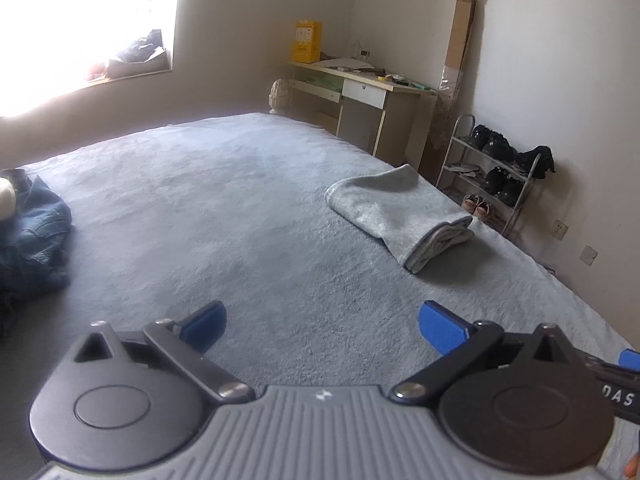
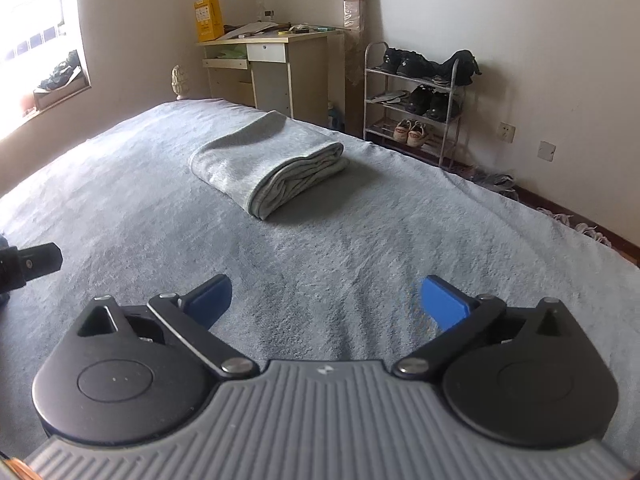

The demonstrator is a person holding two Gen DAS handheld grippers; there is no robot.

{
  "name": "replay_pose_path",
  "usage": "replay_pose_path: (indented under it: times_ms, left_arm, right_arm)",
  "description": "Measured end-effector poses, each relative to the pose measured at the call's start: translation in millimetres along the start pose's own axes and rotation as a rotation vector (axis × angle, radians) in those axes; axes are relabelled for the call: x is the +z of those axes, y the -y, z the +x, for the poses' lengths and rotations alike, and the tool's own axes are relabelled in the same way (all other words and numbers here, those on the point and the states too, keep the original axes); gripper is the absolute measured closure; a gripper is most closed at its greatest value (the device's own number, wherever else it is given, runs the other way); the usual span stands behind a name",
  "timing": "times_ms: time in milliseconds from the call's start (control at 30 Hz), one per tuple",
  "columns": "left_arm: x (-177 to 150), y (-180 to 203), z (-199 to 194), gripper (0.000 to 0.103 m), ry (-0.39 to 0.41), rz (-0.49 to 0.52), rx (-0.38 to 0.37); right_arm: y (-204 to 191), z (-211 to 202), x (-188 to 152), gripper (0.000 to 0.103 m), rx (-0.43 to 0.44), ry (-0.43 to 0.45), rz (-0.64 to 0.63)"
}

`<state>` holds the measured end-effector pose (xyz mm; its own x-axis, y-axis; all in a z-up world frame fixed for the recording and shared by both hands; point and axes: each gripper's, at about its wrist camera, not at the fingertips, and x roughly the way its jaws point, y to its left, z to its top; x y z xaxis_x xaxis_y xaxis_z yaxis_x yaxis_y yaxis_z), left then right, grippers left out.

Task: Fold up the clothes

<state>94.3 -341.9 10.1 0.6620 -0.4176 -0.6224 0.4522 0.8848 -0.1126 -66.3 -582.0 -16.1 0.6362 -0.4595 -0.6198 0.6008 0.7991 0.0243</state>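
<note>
Both claws over the bed (image 2: 140, 200), empty. Left gripper (image 1: 322, 326): blue pads spread wide, only blanket between them. Right gripper (image 2: 326, 300): jaws equally wide, nothing held.

Landmark: folded grey garment (image 2: 268, 160).
- It lies on the bed well ahead of both claws, apart from either. From the right claw it sits ahead and slightly left; from the left claw (image 1: 400, 208), ahead and to the right, near the bed's right edge.
- Count: one folded grey garment; one crumpled denim heap (image 1: 32, 236), far left of the garment at the bed's left edge.
- Look: soft grey knit, folded into a thick oblong, stacked layer edges facing the claws, top surface smooth with a shallow dip.

Beyond the garment: one desk (image 2: 272, 64) carrying a yellow box (image 2: 208, 19). Right of the desk, one three-tier shoe rack (image 2: 414, 100) against the wall.
</note>
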Motion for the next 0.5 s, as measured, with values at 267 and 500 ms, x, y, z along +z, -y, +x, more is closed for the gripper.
replay_pose_path:
  times_ms: [267,500]
  left_arm:
    - [-11.4,18.2,-0.1,0.0,-0.017,0.018,-0.039]
    - [-17.9,29.6,2.7,0.0,-0.039,-0.022,-0.063]
  right_arm:
    - [-10.1,-9.0,-4.3,0.001,-0.099,0.058,-0.077]
    - [-7.7,-3.1,-0.7,0.001,-0.134,0.015,-0.113]
